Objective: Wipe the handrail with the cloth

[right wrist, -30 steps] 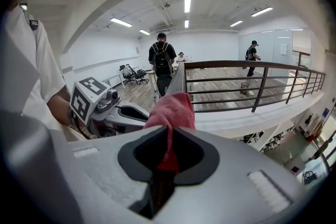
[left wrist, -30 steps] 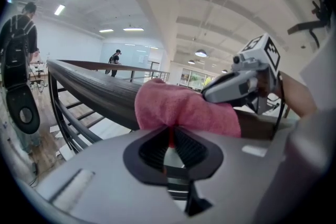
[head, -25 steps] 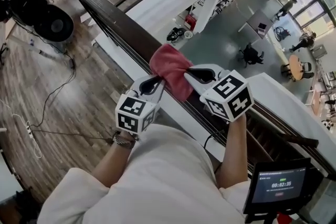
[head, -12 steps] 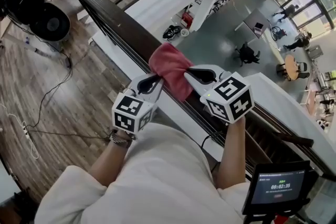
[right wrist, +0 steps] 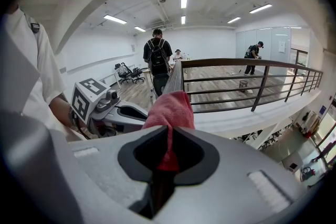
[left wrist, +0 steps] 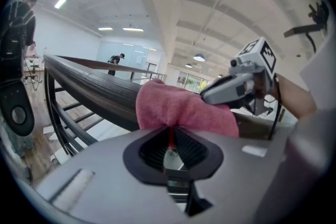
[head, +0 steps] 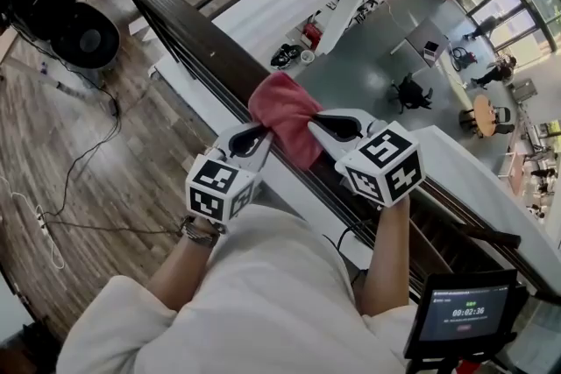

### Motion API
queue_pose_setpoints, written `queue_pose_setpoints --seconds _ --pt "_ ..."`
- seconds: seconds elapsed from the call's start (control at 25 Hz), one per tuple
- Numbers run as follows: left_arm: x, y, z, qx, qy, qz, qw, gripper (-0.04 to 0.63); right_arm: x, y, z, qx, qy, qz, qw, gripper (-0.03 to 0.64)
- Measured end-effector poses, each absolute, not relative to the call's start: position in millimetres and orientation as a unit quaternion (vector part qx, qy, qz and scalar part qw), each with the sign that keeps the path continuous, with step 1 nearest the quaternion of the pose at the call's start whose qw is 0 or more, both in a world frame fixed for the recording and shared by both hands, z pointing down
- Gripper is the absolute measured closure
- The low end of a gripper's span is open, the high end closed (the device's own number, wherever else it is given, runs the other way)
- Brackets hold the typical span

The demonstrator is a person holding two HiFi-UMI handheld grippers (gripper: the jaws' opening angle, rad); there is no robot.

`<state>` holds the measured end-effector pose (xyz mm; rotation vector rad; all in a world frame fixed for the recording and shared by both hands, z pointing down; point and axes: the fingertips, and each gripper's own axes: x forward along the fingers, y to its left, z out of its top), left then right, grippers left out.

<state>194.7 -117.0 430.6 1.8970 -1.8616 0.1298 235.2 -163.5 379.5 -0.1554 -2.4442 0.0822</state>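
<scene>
A pink cloth (head: 285, 116) lies draped over the dark wooden handrail (head: 180, 20), which runs from upper left to lower right in the head view. My left gripper (head: 266, 134) is shut on the cloth's near-left edge, and my right gripper (head: 308, 125) is shut on its right side. In the left gripper view the cloth (left wrist: 184, 110) bulges over the rail (left wrist: 89, 92) just past the jaws, with the right gripper's body beyond it. A fold of the cloth (right wrist: 169, 113) is pinched between the jaws in the right gripper view, where the handrail (right wrist: 176, 77) runs away ahead.
Beyond the rail is an open drop to a lower floor (head: 386, 57) with chairs and tables. A black fan (head: 83, 35) and cables (head: 79, 162) lie on the wooden floor at left. A screen (head: 465, 311) stands at lower right. People stand along the far walkway (right wrist: 159, 57).
Both grippers and the cloth hold almost the same place in the head view; the rail and floor behind them have shifted slightly, so the cloth has slid a little along the rail.
</scene>
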Motion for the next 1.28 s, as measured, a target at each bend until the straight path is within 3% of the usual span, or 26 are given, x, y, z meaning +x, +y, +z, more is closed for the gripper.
queue_pose_setpoints --seconds 1.28 --pt "128 -119 422 0.713 -0.661 0.029 0.233 0.554 171 -166 373 -0.016 -0.937 0.034 0.347 0.583"
